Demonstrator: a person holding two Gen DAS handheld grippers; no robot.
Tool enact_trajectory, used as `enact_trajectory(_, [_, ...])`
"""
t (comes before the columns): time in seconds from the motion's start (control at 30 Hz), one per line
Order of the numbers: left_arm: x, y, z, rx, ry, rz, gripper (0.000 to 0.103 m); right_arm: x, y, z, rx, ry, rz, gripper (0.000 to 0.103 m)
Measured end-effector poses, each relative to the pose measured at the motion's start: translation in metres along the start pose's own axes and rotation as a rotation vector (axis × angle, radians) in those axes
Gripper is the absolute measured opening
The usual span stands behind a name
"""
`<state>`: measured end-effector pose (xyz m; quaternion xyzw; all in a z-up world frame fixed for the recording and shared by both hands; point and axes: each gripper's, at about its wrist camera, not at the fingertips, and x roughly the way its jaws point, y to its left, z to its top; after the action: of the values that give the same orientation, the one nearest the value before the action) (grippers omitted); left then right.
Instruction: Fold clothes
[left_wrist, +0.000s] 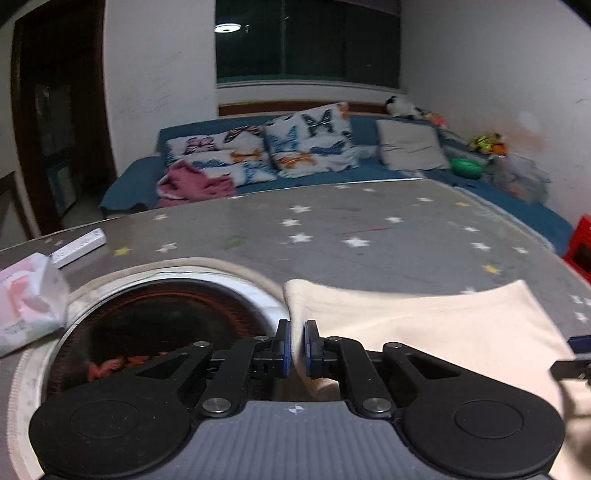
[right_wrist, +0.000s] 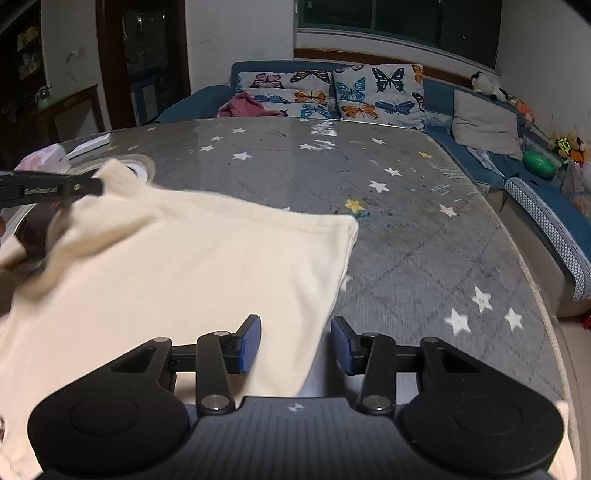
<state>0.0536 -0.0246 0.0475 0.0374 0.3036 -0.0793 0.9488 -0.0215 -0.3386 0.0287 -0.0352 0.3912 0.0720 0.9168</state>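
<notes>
A cream garment (right_wrist: 192, 258) lies spread on the grey star-patterned table (right_wrist: 406, 206); it also shows in the left wrist view (left_wrist: 424, 332). My left gripper (left_wrist: 297, 349) is shut on the garment's left edge, with cloth pinched between its blue pads, and lifts that edge slightly. It appears at the left in the right wrist view (right_wrist: 51, 190). My right gripper (right_wrist: 295, 345) is open, its jaws astride the garment's near right edge, with cloth between them but not pinched.
A round dark induction cooktop (left_wrist: 159, 325) is set into the table at the left. A tissue pack (left_wrist: 26, 299) and a white remote (left_wrist: 79, 245) lie beyond it. A blue sofa (left_wrist: 332, 173) with butterfly pillows stands behind the table.
</notes>
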Motion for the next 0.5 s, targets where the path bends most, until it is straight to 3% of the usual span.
enact_trajectory(0.13, [0.010, 0.008, -0.001, 0.027, 0.010, 0.034, 0.008, 0.019, -0.001, 0.019, 0.007, 0.004, 0.002, 0.031])
enact_trajectory(0.27, [0.017, 0.018, -0.001, 0.025, 0.018, 0.053, 0.008, 0.039, -0.002, 0.038, 0.022, 0.013, 0.016, 0.014])
enact_trajectory(0.5, [0.039, 0.043, 0.004, 0.009, 0.051, 0.110, 0.008, 0.075, 0.016, 0.073, -0.017, 0.014, 0.028, 0.009])
